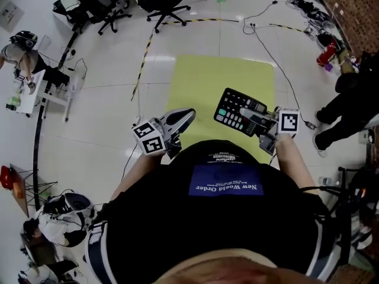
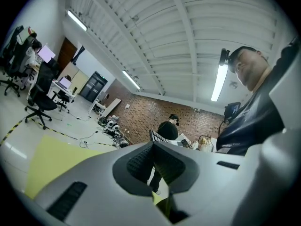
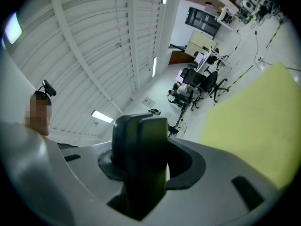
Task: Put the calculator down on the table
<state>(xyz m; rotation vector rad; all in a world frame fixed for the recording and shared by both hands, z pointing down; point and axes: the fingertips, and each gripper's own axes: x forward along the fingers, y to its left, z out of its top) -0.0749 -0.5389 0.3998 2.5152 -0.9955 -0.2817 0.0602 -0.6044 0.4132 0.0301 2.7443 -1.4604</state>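
Observation:
The calculator [image 1: 238,111] is black with grey and green keys. It hangs over the near right part of the yellow-green table top [image 1: 201,87], with my right gripper [image 1: 257,124] shut on its near end. The right gripper view shows the calculator [image 3: 140,135] edge-on as a dark slab clamped between the jaws of the right gripper [image 3: 142,173]. My left gripper [image 1: 180,119] is held over the table's near left corner, close to the person's body. Seen in its own view, the left gripper [image 2: 153,149] has its ribbed pads meeting at the tips with nothing between them.
Black office chairs [image 1: 169,5] stand beyond the table. A yellow-black taped line [image 1: 142,64] and cables [image 1: 278,52] run across the white floor. A person in black [image 1: 349,105] stands at the right. More people and desks are at the left edge [image 1: 23,58].

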